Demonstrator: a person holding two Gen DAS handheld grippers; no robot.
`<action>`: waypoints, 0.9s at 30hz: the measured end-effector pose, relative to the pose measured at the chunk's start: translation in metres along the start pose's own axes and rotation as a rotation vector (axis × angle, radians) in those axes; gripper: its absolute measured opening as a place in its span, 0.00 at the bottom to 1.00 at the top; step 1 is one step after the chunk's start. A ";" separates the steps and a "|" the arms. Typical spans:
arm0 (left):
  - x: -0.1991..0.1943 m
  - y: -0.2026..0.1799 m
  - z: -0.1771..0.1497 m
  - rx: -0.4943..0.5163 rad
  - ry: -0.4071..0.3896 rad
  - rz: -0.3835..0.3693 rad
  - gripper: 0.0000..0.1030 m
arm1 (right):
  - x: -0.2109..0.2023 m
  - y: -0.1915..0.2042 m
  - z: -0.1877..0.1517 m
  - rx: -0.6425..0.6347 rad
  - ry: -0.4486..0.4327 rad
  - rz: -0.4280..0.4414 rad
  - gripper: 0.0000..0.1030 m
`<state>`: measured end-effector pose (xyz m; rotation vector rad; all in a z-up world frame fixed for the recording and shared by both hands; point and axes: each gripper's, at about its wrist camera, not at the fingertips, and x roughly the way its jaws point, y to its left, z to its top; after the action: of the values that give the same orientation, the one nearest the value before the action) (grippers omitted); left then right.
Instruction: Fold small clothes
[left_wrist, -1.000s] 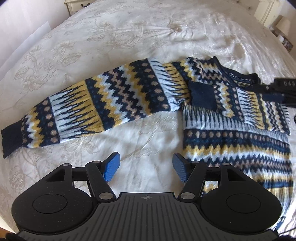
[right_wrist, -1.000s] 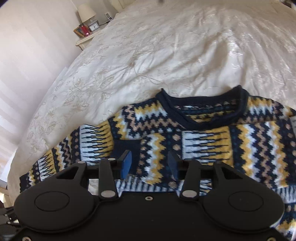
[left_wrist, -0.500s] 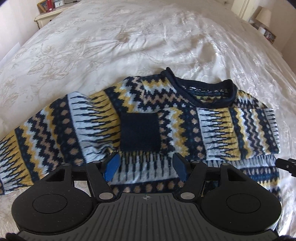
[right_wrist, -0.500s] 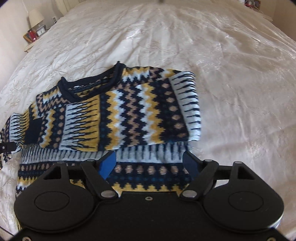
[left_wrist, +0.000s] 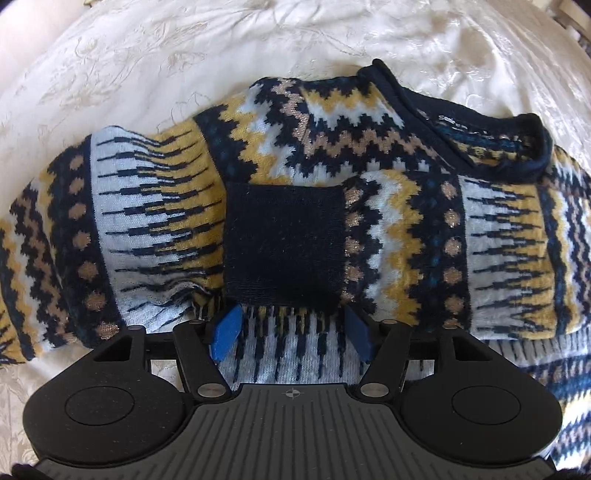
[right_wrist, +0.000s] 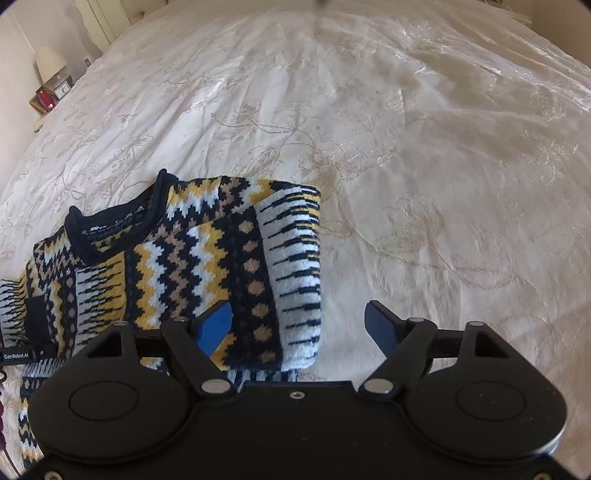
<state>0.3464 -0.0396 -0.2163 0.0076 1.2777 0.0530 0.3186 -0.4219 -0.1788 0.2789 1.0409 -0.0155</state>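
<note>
A knitted sweater (left_wrist: 332, 140) in navy, yellow, white and tan zigzags lies flat on the bed. Its right sleeve is folded across the chest, and the navy cuff (left_wrist: 284, 243) ends near the left armpit. My left gripper (left_wrist: 291, 326) hangs open just below that cuff, close over the knit, with nothing between the blue pads. In the right wrist view the sweater (right_wrist: 177, 266) shows its folded right edge (right_wrist: 295, 266). My right gripper (right_wrist: 297, 325) stands wide open astride that edge, one pad over the knit and the other over the bedspread. The pads press on nothing.
A cream embroidered bedspread (right_wrist: 406, 147) covers the whole bed around the sweater. A bedside table with a lamp (right_wrist: 50, 62) and a red object stands far left. The tip of the left gripper's finger (right_wrist: 22, 356) shows at the left edge.
The left gripper has travelled from the spread-out left sleeve to the navy cuff and come lower. The right gripper has shifted from the chest to the sweater's right edge, and its jaws have widened.
</note>
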 end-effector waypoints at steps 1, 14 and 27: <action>0.000 0.000 0.001 0.006 0.005 0.003 0.59 | 0.005 -0.003 0.004 0.010 0.001 0.004 0.79; 0.002 0.000 0.002 0.021 -0.002 0.024 0.64 | 0.050 -0.012 0.026 0.093 0.085 0.133 0.16; 0.005 0.001 0.008 0.004 0.019 0.034 0.76 | 0.043 0.000 0.029 0.013 0.061 -0.049 0.29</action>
<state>0.3555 -0.0386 -0.2188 0.0320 1.2971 0.0797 0.3650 -0.4240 -0.2020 0.2671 1.1084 -0.0587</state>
